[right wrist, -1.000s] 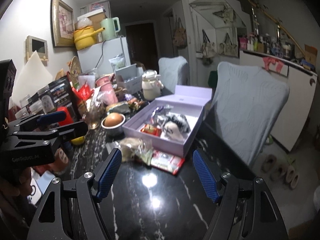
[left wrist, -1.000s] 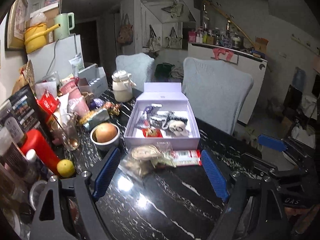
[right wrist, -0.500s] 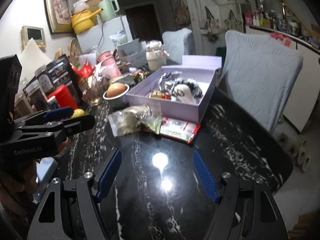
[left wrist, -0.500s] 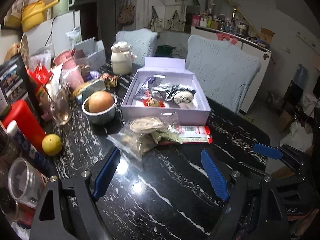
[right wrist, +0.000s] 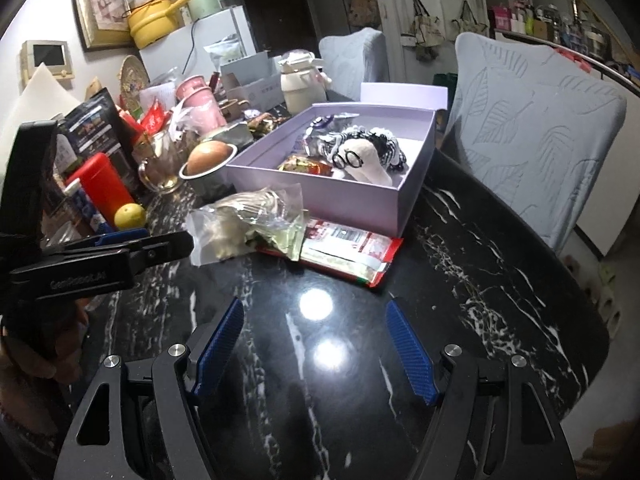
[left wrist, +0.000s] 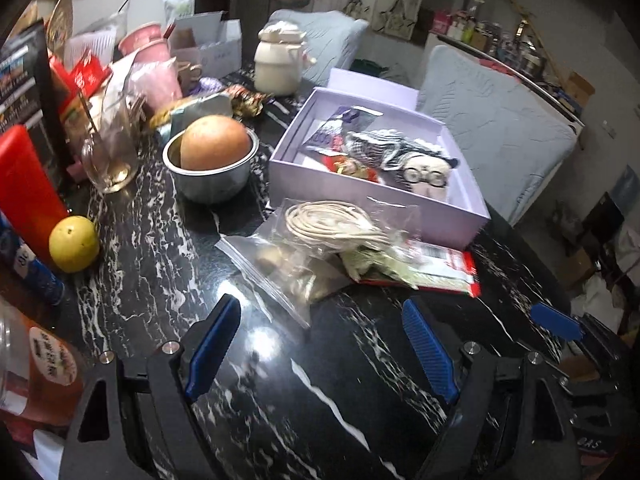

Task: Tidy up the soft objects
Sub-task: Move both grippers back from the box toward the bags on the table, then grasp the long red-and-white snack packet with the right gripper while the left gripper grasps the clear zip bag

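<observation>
The clear bag (left wrist: 320,248) of coiled cord lies on the black table (left wrist: 320,400), touching the front wall of the lavender box (left wrist: 360,196) and overlapping the red packet (left wrist: 440,268). The left gripper (left wrist: 320,350) hovers near it, spread wide and empty; so does the right gripper (right wrist: 316,350). A careless pinch might drag the packet along (slippery plastic), or bump the steel bowl (left wrist: 212,180) nearby.

A black marble table (left wrist: 360,420) carries a lilac box (left wrist: 372,196), clear bag (left wrist: 304,248), red packet (left wrist: 444,272), steel bowl (left wrist: 212,176) and lemon (left wrist: 74,243).
</observation>
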A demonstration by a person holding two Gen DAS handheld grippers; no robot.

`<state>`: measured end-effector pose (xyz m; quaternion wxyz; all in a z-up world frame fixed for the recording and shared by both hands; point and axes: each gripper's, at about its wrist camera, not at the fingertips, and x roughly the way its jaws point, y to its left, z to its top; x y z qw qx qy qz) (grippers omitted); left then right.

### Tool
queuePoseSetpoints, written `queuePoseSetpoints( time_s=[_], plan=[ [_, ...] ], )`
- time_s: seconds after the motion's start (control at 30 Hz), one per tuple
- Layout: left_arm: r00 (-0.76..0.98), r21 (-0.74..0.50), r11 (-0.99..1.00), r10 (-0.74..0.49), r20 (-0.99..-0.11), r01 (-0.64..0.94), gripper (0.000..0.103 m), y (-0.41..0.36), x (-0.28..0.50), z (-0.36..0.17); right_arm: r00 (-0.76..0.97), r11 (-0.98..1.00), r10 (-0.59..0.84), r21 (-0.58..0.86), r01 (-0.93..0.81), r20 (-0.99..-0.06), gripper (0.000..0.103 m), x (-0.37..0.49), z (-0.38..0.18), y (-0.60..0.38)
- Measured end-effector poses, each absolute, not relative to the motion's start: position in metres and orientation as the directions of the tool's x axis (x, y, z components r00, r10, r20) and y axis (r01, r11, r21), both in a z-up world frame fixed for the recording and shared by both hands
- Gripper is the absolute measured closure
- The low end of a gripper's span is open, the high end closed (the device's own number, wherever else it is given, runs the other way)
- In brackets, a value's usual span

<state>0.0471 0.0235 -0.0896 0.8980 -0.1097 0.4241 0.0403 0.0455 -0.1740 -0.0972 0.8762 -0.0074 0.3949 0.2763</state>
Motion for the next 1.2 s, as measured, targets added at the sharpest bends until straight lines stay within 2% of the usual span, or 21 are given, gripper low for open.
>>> queuePoseSetpoints(
  time_s=[0.57,0.77,0.87,0.9,0.97,1.07,1.1,1.17,1.2],
  plan=[
    [0.562,-0.149,0.953,0.026,-0.826,-0.263,0.020,0.049,0.110,-0.133,0.546,0.864,0.416,0.128,-0.488,-0.727,0.028,0.108,-0.117,-0.164],
    [0.548,-0.183,0.943,-0.001,-0.837,-0.279,0.020,0.054,0.122,-0.143,0.485,0.838,0.454,0.173,-0.518,-0.747,0.028,0.134,-0.130,-0.163],
    [0.559,-0.174,0.946,0.009,-0.829,-0.273,0.020,0.052,0.126,-0.143,0.468,0.834,0.455,0.179,-0.522,-0.757,0.023,0.144,-0.135,-0.163],
    [0.562,-0.175,0.947,0.008,-0.827,-0.271,0.021,0.051,0.125,-0.143,0.462,0.834,0.454,0.181,-0.520,-0.762,0.023,0.149,-0.138,-0.162],
    [0.572,-0.168,0.950,0.014,-0.820,-0.264,0.035,0.049,0.124,-0.143,0.459,0.834,0.453,0.181,-0.521,-0.765,0.023,0.154,-0.139,-0.161],
    [0.580,-0.158,0.958,0.011,-0.815,-0.240,0.050,0.044,0.122,-0.142,0.464,0.828,0.457,0.173,-0.533,-0.759,0.026,0.156,-0.141,-0.157],
    [0.580,-0.161,0.959,0.006,-0.815,-0.235,0.051,0.044,0.121,-0.141,0.457,0.830,0.452,0.172,-0.531,-0.766,0.030,0.157,-0.144,-0.156],
    [0.577,-0.171,0.959,-0.010,-0.817,-0.225,0.055,0.043,0.117,-0.140,0.475,0.840,0.433,0.152,-0.521,-0.766,0.048,0.157,-0.145,-0.154],
    [0.577,-0.178,0.959,-0.018,-0.817,-0.223,0.056,0.042,0.114,-0.140,0.479,0.840,0.427,0.140,-0.525,-0.767,0.052,0.155,-0.145,-0.153]
  ],
)
